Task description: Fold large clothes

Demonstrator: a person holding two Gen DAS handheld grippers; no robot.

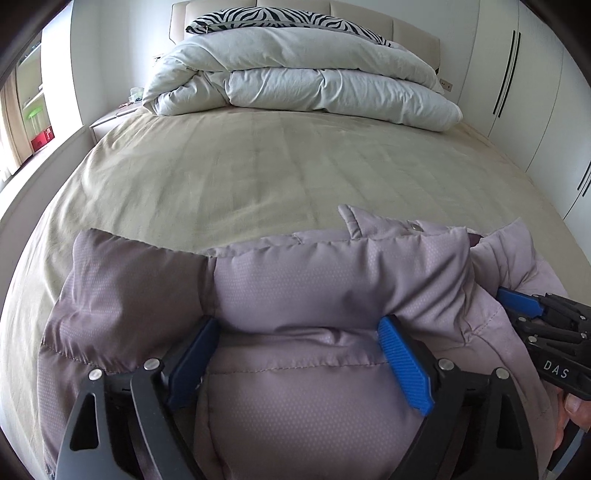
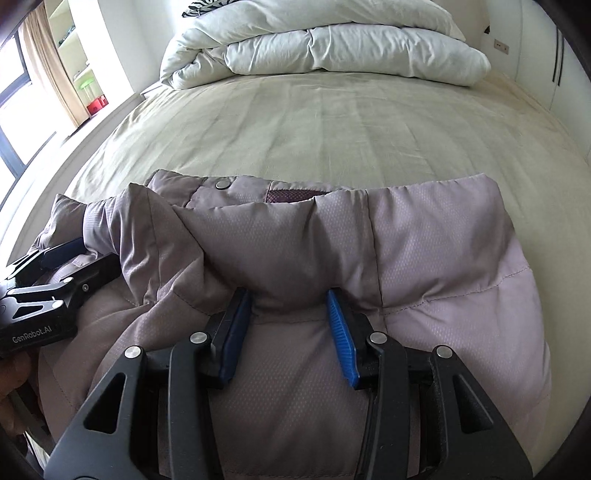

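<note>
Left wrist view: left gripper [image 1: 295, 343] spread, straddling puffy lilac jacket [image 1: 314, 280] at near edge of bed [image 1: 221, 166]; right gripper [image 2: 290, 317] pinching a ridge; mid-fold judged, next: carry fold forward, flatten.

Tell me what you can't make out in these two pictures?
- Jacket lower part: cut off by the bottom edge, both views.
- Left tongs: the puffy fabric hides how firmly they pinch.
- Right tongs: same.
- Zebra pillow: mostly hidden behind the duvet.
- Items by the window: too small.
</note>
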